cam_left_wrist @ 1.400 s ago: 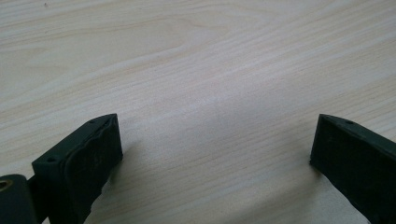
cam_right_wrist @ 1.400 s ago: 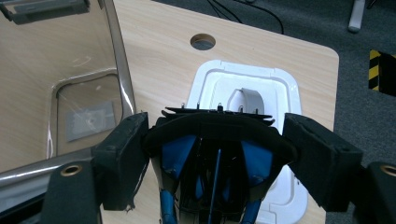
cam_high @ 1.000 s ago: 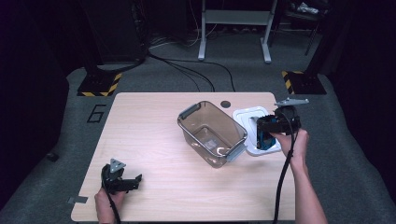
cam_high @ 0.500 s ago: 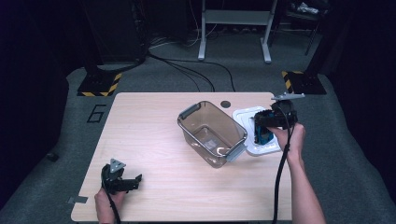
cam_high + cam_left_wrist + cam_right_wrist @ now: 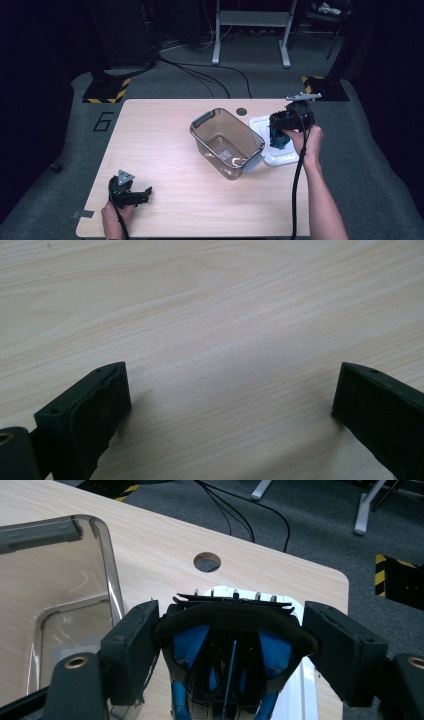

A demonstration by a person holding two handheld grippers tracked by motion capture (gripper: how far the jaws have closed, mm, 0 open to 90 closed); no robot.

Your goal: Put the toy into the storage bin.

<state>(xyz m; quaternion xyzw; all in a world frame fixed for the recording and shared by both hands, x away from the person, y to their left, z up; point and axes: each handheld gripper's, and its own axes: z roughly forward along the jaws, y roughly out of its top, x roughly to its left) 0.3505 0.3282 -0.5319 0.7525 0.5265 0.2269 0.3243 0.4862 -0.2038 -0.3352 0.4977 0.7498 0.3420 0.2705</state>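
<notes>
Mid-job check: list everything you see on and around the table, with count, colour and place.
Clear bin: 1, smoky transparent with grey handles, table centre, empty but for a label on its floor.
White lid: 1, white, flat on the table right of the bin.
Black and blue object: 1, black frame with blue parts, between the right gripper's jaws above the lid; exact kind unclear.
Table: 1, light wood, round hole near its far edge.
Floor cables: several, black, beyond the table.
Left gripper: black, jaws open, near-left corner of the table.
Right gripper: black, closed on the object.
</notes>
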